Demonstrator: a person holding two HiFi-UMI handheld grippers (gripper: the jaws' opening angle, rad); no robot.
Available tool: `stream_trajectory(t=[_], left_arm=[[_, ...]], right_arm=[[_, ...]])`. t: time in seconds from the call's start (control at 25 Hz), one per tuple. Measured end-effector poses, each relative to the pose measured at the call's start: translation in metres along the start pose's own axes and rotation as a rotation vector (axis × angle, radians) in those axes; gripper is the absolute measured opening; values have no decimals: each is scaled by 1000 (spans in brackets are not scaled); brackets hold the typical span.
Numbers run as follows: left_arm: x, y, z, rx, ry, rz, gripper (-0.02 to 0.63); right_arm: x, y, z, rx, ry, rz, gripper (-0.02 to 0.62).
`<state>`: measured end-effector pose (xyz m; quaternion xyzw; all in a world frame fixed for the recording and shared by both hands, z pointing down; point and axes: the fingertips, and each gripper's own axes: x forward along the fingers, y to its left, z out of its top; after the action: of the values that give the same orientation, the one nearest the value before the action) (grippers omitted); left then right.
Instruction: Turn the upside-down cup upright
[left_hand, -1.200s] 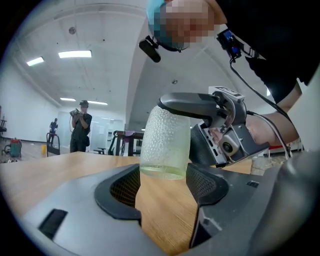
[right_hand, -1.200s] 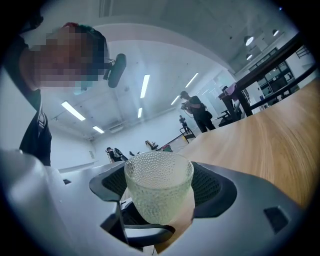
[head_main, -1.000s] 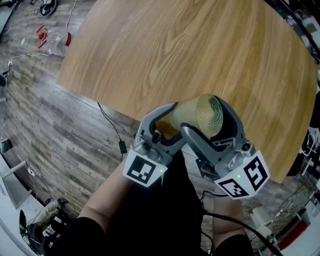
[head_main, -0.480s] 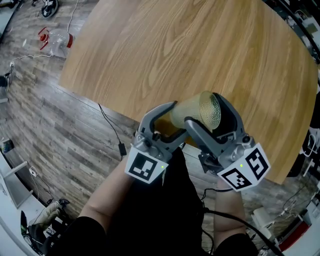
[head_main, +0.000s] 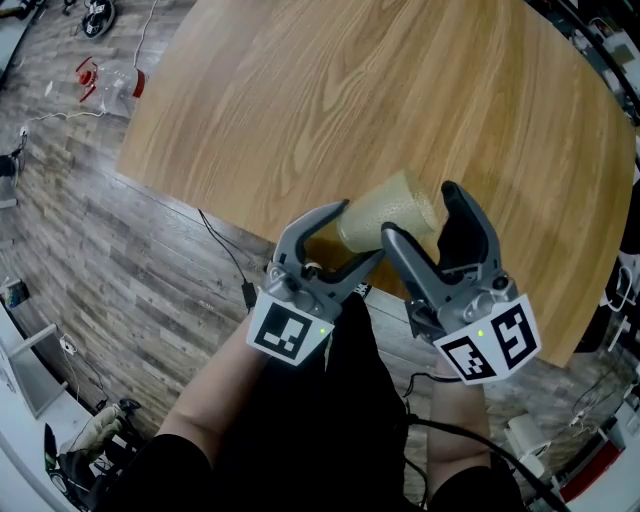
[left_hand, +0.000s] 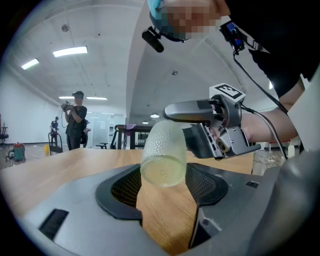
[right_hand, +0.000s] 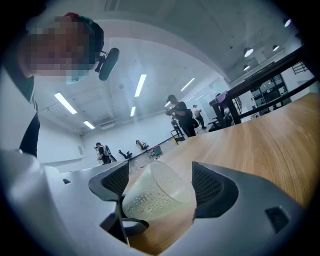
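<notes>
Head view: the cup (head_main: 385, 208), a clear dimpled tumbler with a yellowish tint, is in the air over the near edge of the wooden tabletop (head_main: 400, 90). It lies tilted well over on its side, neither upright nor upside down. The left gripper (head_main: 362, 232) comes at it from the near left, and its two fingers close on the cup's near end. In the left gripper view one round end of the cup faces the camera and sits between the two black mesh pads, meeting both, so this gripper is holding it.

The right gripper (head_main: 420, 210) is just to the right, its fingers spread, with a dark gap between them. In the right gripper view the cup lies between its pads, set toward the left one; the jaws stand apart and seem not to pinch it, though the fit is too close to be sure.

Grey plank floor (head_main: 120, 260) lies to the left of the tabletop, with a black cable (head_main: 225, 255) on it.
</notes>
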<state>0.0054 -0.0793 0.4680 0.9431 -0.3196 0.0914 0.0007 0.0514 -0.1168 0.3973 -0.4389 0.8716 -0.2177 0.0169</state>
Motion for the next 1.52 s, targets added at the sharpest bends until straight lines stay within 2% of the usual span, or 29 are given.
stream_trajectory(t=[0.24, 0.36, 0.4, 0.44, 0.48, 0.6, 0.76, 0.92, 1.52], left_arm=[[0, 2, -4, -3, 22, 16, 285], [2, 2, -4, 20, 34, 21, 285], [2, 2, -5, 26, 39, 21, 285], [1, 2, -6, 31, 43, 21, 285], [0, 2, -7, 33, 46, 20, 285], [-1, 3, -5, 33, 48, 23, 285], [1, 0, -1, 31, 51, 25, 285], [2, -2, 2, 40, 53, 13, 285], [8, -7, 16, 23, 32, -21, 273]], right_arm=[[-6, -12, 0, -12, -1, -35, 387], [-17, -26, 7, -68, -38, -133, 381], [-21, -32, 10, -112, -49, -189, 340], [-25, -35, 13, -162, -60, -242, 146], [-27, -35, 16, -212, -65, -275, 17], [-24, -26, 20, -303, -45, -267, 15], [-18, -13, 12, -348, 8, -220, 14], [-9, -10, -4, -389, 78, -207, 14], [-1, -41, -59, -230, 222, -244, 14]])
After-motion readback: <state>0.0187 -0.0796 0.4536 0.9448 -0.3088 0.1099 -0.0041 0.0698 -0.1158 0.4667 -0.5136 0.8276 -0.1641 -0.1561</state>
